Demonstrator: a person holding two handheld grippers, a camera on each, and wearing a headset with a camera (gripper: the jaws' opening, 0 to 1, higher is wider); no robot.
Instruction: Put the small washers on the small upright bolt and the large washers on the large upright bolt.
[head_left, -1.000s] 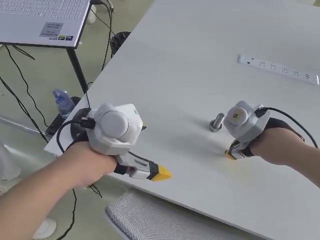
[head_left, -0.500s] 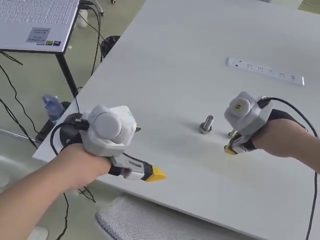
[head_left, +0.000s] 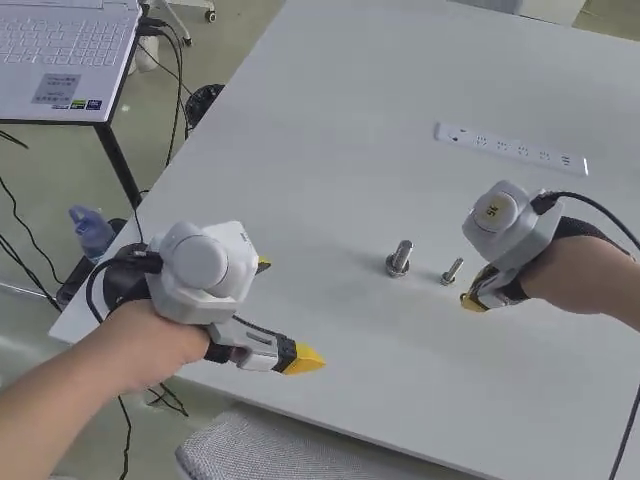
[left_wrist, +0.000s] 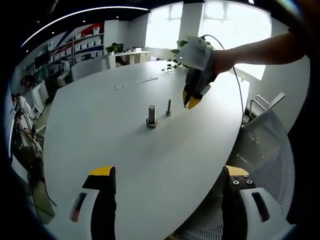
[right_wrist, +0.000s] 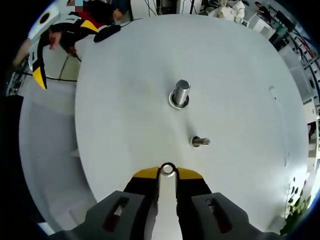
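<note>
**Small bolt uncovered, washer in my right tongs**

Head view: my right tongs (head_left: 475, 300), right of centre, have drawn off to the right. The small bolt (head_left: 452, 270), hidden a second ago, now stands clear just beside the large bolt (head_left: 399, 257). I judge the drop onto it comes next. My left tongs (head_left: 283, 310) hover at lower left over the matt white desk (head_left: 330, 150).

Left gripper view: my jaws stand wide apart with nothing between them. Both bolts, shiny steel cylinders, stand upright at centre.

Right gripper view: my yellow-tipped jaws are pinched on a washer (right_wrist: 168, 170), a small bright metal ring at lower centre. The small bolt sits just above it, and the large bolt, broad at its base, sits higher.
</note>
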